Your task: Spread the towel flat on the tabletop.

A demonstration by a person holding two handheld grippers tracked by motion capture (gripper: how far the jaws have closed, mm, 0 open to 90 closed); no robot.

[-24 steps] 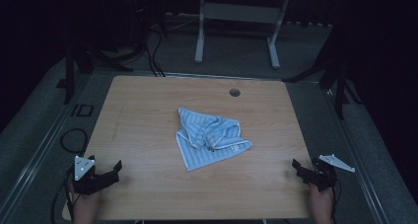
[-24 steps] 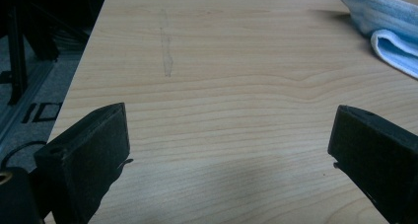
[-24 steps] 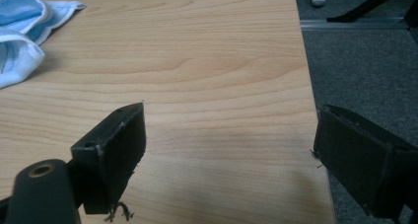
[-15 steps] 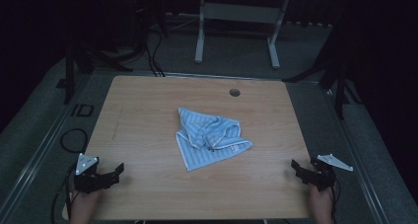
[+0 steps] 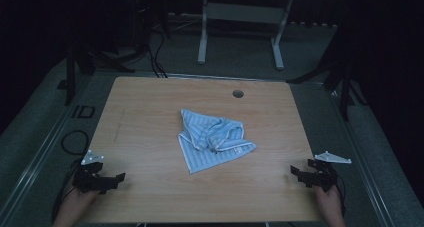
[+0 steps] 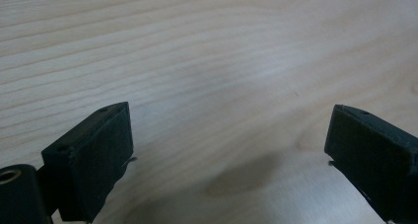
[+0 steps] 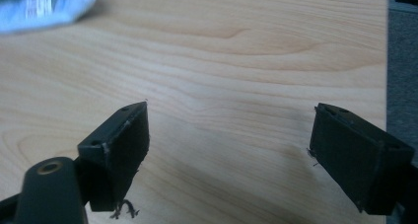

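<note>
High view. Tabletop [image 5: 150, 112]: pale wood grain, rectangular, with a round cable hole [image 5: 238, 93] near the far edge. Cloth [image 5: 212, 139]: light blue with fine white stripes, crumpled and partly folded over itself, lying flat near the centre of the tabletop, one pointed corner toward the near edge. Left tool [image 5: 112, 179]: black, held in a hand [image 5: 75, 207] at the near left corner, grey three-cornered plate on top, jaws spread and holding nothing, well apart from the cloth. Right tool [image 5: 297, 173]: black, held in a hand [image 5: 330, 207] at the near right corner, grey plate on top, jaws spread and holding nothing, well apart from the cloth. Behind the tabletop: grey floor, a white frame stand [image 5: 240, 17], dark cables [image 5: 155, 52].

Left gripper view. Left tool [image 6: 229, 135]: two black jaws set wide, bare wood between them, their shadow on the tabletop [image 6: 207, 51] just below.

Right gripper view. Right tool [image 7: 229, 135]: two black jaws set wide, nothing between them, frayed threads at the pad edges. Cloth [image 7: 44, 4]: blurred blue edge at the upper left, well beyond the jaws. Tabletop [image 7: 236, 46]: its edge runs down the right side, grey floor beyond.
</note>
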